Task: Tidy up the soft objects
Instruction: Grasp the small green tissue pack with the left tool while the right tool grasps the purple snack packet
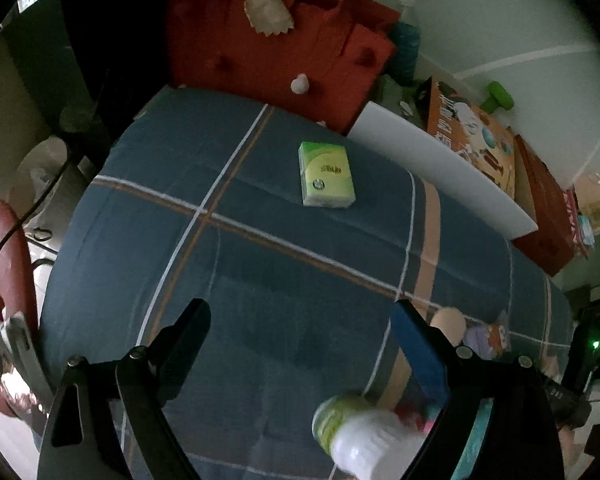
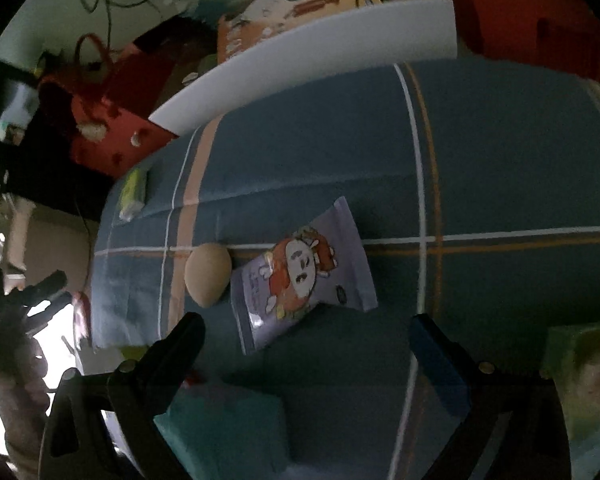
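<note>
Covering the bed (image 1: pixel 260 264), plaid sheet (blue)

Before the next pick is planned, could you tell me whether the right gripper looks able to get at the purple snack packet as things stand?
Probably yes. The right gripper is open and empty, and the purple snack packet lies flat just ahead of it with nothing on top; only the beige egg-shaped object sits close beside it.

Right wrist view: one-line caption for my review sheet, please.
Open right claw hovering above a purple snack packet and a beige egg-shaped toy lying side by side on a blue plaid sheet.
</note>
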{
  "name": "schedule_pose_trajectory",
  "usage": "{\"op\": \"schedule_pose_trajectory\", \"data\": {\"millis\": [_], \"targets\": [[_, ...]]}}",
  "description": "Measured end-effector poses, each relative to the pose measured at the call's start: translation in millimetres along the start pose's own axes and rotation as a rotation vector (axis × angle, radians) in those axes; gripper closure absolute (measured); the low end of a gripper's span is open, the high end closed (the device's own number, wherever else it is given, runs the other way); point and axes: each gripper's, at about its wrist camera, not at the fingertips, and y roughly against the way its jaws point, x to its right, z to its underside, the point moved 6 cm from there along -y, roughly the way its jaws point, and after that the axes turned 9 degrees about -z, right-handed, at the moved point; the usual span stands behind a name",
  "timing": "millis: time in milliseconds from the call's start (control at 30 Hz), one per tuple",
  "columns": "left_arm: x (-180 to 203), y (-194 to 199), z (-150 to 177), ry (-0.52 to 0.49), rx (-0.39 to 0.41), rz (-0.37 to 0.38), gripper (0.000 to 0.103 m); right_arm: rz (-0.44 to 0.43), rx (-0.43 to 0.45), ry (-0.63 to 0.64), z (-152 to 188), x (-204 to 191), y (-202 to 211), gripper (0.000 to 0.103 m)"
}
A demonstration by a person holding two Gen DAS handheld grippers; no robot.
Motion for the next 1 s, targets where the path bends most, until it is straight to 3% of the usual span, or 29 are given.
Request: {"op": "schedule_pose_trajectory", "data": {"millis": [167, 233, 267, 400, 633, 800, 1000], "targets": [[8, -17, -23, 0.001, -0.029, 0.032, 0.011, -0.013, 0.021, -0.024, -6, 3, -7, 0.025], [11, -24, -33, -0.009, -0.025, 0.03, 0.011, -0.013, 0.038, -0.028, -9, 5, -5, 0.039], [12, -28, -38, -0.01, -0.021, 0.02, 0.011, -0.014, 0.04, -0.032, -11, 6, -5, 0.051], [12, -46, -55, 0.024, -0.023, 0.02, 0.011, -0.052, 0.058, -0.039, -12, 9, -1, 0.062], [23, -74, -80, 0.019, -0.026, 0.008, 0.011, -0.028, 0.1, 0.001, -23, 10, 13, 0.069], [36, -96, -87, -0.032, -0.04, -0.043, 0.012, -0.026, 0.115, 0.0, -29, 16, 21, 0.07], [46, -109, -90, -0.063, -0.04, -0.066, 0.031, -0.045, 0.127, 0.0, -30, 19, 28, 0.07]]}}
